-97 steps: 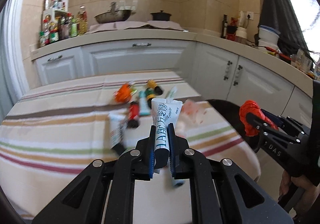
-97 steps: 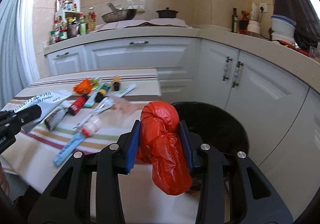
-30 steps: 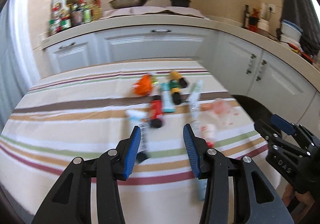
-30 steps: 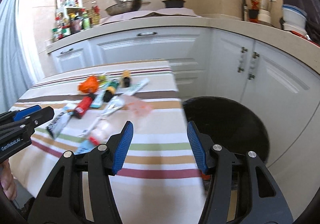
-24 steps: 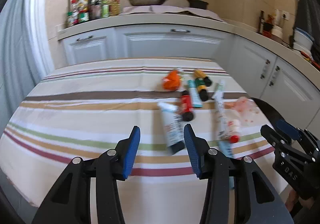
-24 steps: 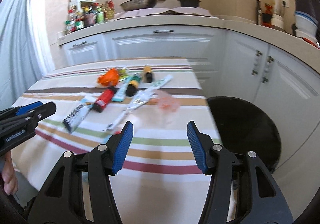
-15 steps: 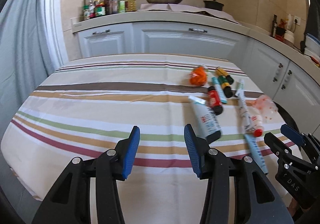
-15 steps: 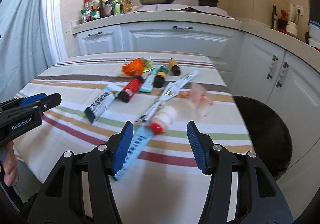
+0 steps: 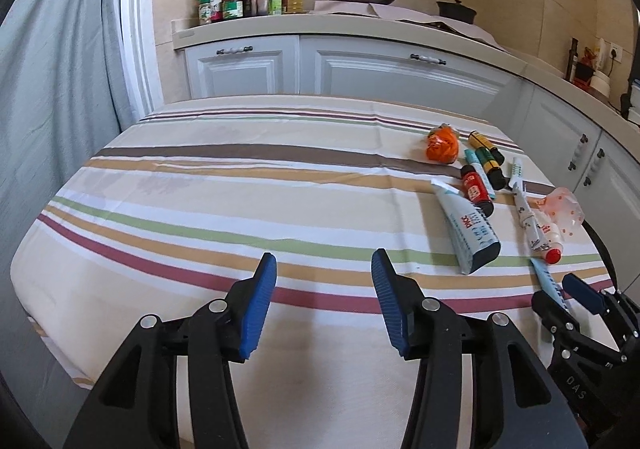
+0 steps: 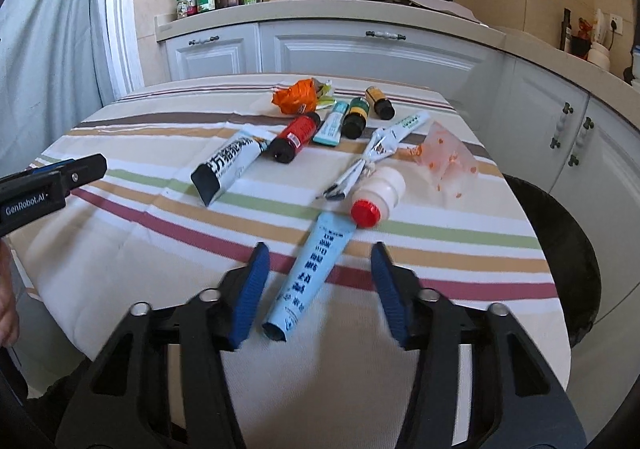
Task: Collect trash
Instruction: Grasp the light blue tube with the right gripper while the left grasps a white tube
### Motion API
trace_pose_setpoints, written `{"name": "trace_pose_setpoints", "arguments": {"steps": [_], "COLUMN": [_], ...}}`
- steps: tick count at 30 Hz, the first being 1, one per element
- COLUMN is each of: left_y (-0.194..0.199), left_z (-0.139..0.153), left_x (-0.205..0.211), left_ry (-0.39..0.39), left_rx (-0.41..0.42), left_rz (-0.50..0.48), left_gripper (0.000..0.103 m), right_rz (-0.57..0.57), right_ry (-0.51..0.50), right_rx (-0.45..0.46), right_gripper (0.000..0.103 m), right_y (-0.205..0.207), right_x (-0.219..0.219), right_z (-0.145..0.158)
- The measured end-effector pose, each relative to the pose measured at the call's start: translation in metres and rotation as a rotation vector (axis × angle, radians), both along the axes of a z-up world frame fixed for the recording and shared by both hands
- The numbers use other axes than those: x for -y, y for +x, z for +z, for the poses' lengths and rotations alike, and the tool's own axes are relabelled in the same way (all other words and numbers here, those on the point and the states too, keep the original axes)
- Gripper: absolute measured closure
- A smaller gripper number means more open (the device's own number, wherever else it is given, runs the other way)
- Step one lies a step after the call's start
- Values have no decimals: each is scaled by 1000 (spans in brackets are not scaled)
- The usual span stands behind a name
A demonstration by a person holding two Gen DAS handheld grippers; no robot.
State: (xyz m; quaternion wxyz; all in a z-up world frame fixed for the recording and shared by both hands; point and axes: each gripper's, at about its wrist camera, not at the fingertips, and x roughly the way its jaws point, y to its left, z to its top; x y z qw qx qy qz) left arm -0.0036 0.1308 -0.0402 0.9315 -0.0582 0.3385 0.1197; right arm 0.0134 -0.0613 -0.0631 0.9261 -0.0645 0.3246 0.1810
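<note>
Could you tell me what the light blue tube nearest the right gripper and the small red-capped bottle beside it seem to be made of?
The light blue tube looks like soft laminated plastic with a satin printed skin: it lies flattened and creased. The red-capped bottle looks like matte, opaque white plastic with a ribbed, slightly glossy red plastic cap; its smooth, even wall suggests that, though I cannot rule out another material.
</note>
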Motion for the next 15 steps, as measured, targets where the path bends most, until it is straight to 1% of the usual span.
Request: {"name": "trace_pose_setpoints", "arguments": {"steps": [1, 2, 3, 4, 10, 15], "left_y": [0, 0, 0, -1, -3, -4], "left_z": [0, -1, -1, 0, 2, 3], "left_x": [0, 1, 2, 3, 9, 14], "left_ry": [-2, -2, -1, 1, 8, 0], "left_rx": [-2, -3, -3, 0, 11, 10], "left_rz": [0, -1, -4, -8, -20, -27], "left_gripper": [54, 53, 53, 53, 51, 51], "right_rz": [1, 3, 7, 10, 17, 19], "right_ry": [2, 3, 3, 4, 5, 16], "right_rx": [0, 3, 3, 0, 11, 48], "right_gripper": [67, 73, 81, 85, 88, 88], "right_y": [-1, -2, -3, -3, -7, -13], "right_x": [1, 1, 2, 2, 4, 8], "right_z": [-1, 0, -1, -1, 1, 10]}}
